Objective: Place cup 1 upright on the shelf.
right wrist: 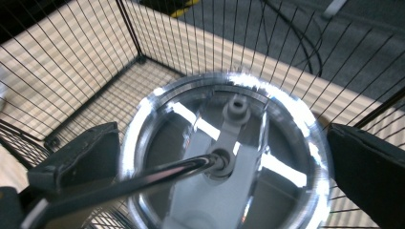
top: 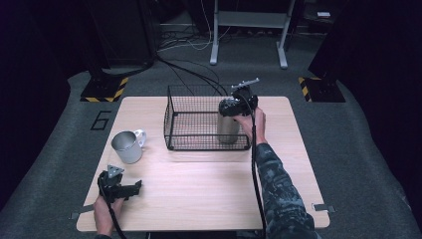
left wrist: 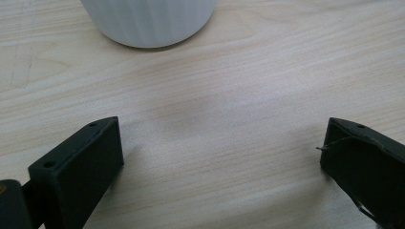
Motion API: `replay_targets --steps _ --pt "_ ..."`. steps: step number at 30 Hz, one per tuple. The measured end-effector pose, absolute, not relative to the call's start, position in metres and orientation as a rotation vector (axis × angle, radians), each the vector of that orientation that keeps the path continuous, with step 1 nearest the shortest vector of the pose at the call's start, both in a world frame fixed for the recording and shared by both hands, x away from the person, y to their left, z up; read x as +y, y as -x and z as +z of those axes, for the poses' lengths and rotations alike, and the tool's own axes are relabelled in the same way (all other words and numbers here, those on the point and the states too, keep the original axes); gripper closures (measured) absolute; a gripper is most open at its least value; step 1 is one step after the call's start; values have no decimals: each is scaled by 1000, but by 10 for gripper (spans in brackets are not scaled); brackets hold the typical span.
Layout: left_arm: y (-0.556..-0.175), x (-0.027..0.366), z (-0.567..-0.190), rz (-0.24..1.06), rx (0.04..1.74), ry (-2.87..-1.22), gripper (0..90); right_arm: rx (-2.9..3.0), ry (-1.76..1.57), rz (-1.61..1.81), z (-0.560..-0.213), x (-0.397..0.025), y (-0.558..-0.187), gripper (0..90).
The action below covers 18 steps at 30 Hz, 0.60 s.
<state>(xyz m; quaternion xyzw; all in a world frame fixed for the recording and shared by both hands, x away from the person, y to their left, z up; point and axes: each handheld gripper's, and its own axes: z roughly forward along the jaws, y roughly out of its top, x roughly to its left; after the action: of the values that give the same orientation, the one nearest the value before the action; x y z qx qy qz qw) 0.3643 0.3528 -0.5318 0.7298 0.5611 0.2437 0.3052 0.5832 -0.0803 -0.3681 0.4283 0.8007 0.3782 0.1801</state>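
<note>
Right gripper (top: 238, 105) sits just right of centre in the upper half of the high view, poised over the top of a steel shaker (top: 228, 127), and its jaws stand spread wide. In the right gripper view the two black jaws flank the shaker's shiny round rim (right wrist: 224, 152), one at the lower left, one at the right edge. Whether either pad touches the metal, I cannot tell. Down inside the shaker there's a grey plastic agitator (right wrist: 229, 157) with a bright metal rod (right wrist: 143, 183) running to its hub from the lower left.

The shaker stands upright in the near right corner of the black wire basket (top: 171, 124), which sits at the centre of the pale wooden table (top: 199, 194).

Over to the lower left of the high view: the left gripper (top: 134, 188) lies low on the table, held in the person's hand, jaws open and holding nothing. Its own view shows bare wood grain between the two jaws, and the base of a ribbed mug (left wrist: 148, 21) at the top of the frame. From above, that metal mug (top: 127, 146) stands left of the basket, handle towards it.
</note>
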Motion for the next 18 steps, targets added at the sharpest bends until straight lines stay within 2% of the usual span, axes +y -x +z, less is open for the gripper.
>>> replay_targets --steps 8,18 --pt "-364 353 -532 645 1486 -1933 4 2248 -1186 1095 -348 -98 -566 0" --pt "-364 353 -532 644 1485 -1932 4 2228 -1108 1207 -336 -126 -520 0"
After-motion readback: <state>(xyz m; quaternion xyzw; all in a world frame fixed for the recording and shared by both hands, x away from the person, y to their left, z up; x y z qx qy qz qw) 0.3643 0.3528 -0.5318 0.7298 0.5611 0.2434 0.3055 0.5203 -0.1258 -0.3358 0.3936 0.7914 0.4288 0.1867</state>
